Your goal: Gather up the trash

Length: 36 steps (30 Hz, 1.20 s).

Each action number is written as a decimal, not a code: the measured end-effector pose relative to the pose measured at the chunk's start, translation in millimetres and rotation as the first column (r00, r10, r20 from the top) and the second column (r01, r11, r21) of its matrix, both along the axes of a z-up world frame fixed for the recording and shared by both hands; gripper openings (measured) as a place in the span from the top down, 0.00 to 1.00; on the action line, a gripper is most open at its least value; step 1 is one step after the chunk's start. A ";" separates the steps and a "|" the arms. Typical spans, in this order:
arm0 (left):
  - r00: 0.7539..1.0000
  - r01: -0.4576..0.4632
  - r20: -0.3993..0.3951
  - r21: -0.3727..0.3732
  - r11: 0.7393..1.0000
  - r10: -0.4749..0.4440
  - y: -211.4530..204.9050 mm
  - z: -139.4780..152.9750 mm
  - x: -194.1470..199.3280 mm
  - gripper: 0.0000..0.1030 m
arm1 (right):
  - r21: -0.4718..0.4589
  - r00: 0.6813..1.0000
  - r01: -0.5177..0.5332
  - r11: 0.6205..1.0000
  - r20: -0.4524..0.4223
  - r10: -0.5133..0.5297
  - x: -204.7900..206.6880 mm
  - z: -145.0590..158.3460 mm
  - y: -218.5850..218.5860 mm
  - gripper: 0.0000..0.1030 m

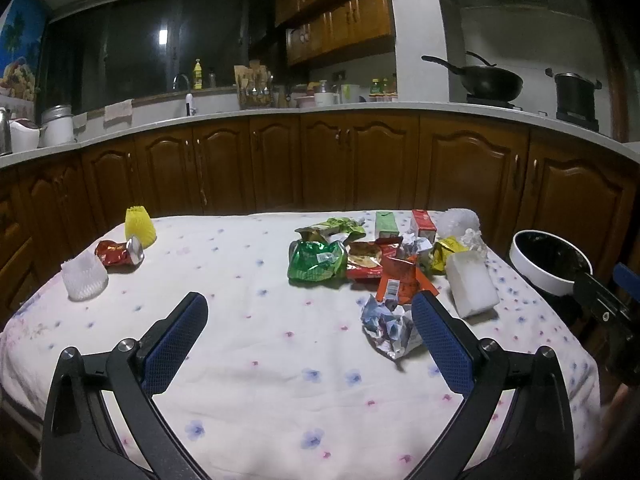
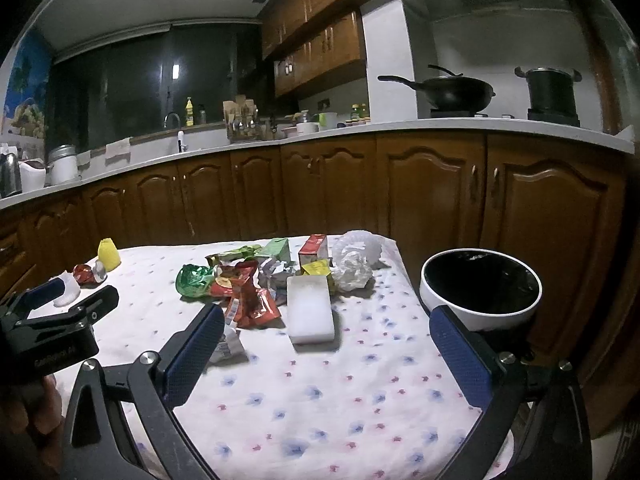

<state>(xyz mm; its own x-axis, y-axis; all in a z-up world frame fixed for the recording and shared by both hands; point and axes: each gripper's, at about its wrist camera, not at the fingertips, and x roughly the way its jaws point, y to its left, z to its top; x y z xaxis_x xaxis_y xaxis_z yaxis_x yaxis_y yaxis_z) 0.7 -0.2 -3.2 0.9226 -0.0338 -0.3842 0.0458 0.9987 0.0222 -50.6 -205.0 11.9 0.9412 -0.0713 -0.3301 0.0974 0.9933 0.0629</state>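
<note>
A pile of trash lies on the floral tablecloth [image 1: 260,360]: a green wrapper [image 1: 316,262], red wrappers [image 1: 400,280], small cartons [image 1: 423,224], crumpled paper [image 1: 390,326] and a white foam block [image 1: 472,282]. At the left lie a crushed red can [image 1: 120,252], a yellow foam net [image 1: 140,226] and a white foam net [image 1: 84,276]. My left gripper [image 1: 308,312] is open and empty over the cloth, its right finger beside the crumpled paper. My right gripper [image 2: 326,326] is open and empty, just short of the foam block [image 2: 311,308]. A white bin with a black liner [image 2: 480,288] stands off the table's right edge.
Brown kitchen cabinets [image 1: 320,160] and a worktop run behind the table. A wok [image 2: 456,92] and a pot [image 2: 552,92] sit on the stove at the right. The left gripper shows at the left of the right wrist view [image 2: 60,312].
</note>
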 end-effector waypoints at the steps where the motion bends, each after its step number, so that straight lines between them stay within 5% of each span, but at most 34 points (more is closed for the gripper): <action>1: 1.000 -0.002 0.000 0.003 1.000 0.002 0.2 0.0 -0.1 0.00 | -0.001 1.000 -0.001 1.000 0.000 0.001 -0.2 -0.1 1.0 0.00; 26: 1.000 -0.002 -0.012 0.012 1.000 0.002 -0.1 -4.5 2.0 0.00 | 0.005 1.000 -0.025 1.000 -0.005 0.025 2.4 -4.4 14.9 0.00; 36: 0.991 0.040 -0.126 -0.024 0.999 -0.042 6.0 -17.0 23.1 0.00 | 0.066 0.995 -0.072 0.995 -0.066 0.077 17.1 -8.5 6.4 0.01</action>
